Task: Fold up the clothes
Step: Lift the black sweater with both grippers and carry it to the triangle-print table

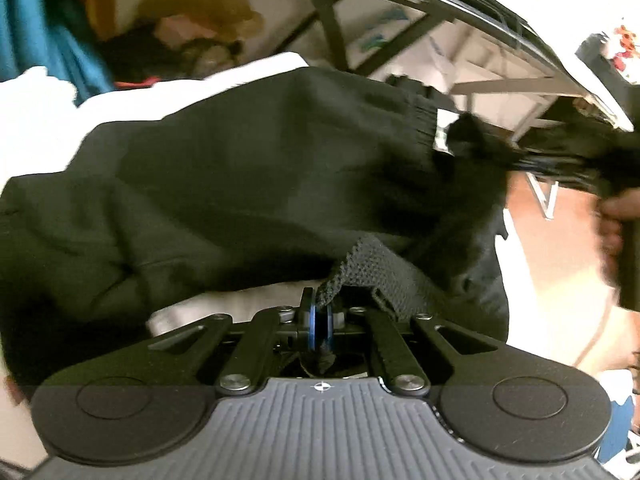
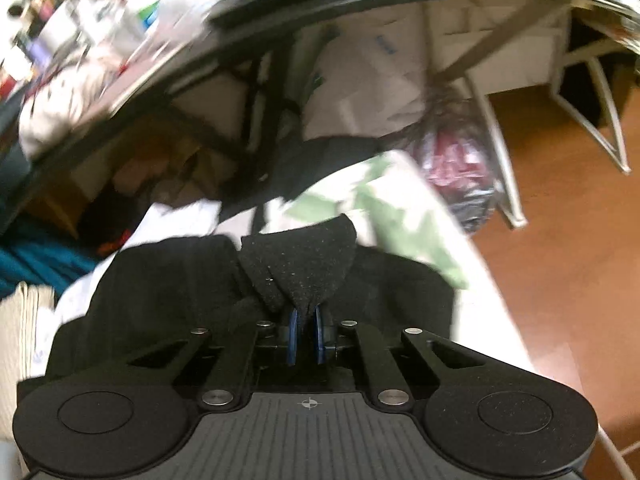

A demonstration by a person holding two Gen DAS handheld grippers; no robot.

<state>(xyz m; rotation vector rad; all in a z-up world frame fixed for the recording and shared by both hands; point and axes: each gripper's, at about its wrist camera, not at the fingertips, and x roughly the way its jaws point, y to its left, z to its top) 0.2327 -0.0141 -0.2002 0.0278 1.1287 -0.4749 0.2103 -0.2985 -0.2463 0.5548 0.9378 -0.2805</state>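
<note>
A black garment (image 1: 248, 168) with a ribbed hem hangs spread in front of me in the left wrist view. My left gripper (image 1: 321, 312) is shut on a ribbed edge of it (image 1: 372, 268). In the right wrist view my right gripper (image 2: 307, 328) is shut on another black ribbed edge (image 2: 298, 264) of the same garment (image 2: 160, 292). The right gripper and the hand holding it (image 1: 612, 216) show blurred at the far right of the left wrist view, also gripping the black cloth.
A white surface (image 1: 36, 104) lies under the garment, with a green-patterned white cloth (image 2: 380, 204) on it. A teal cloth (image 1: 36, 28) hangs at the left. A table with metal legs (image 2: 496, 160), cluttered boxes and a wooden floor (image 2: 560, 240) lie beyond.
</note>
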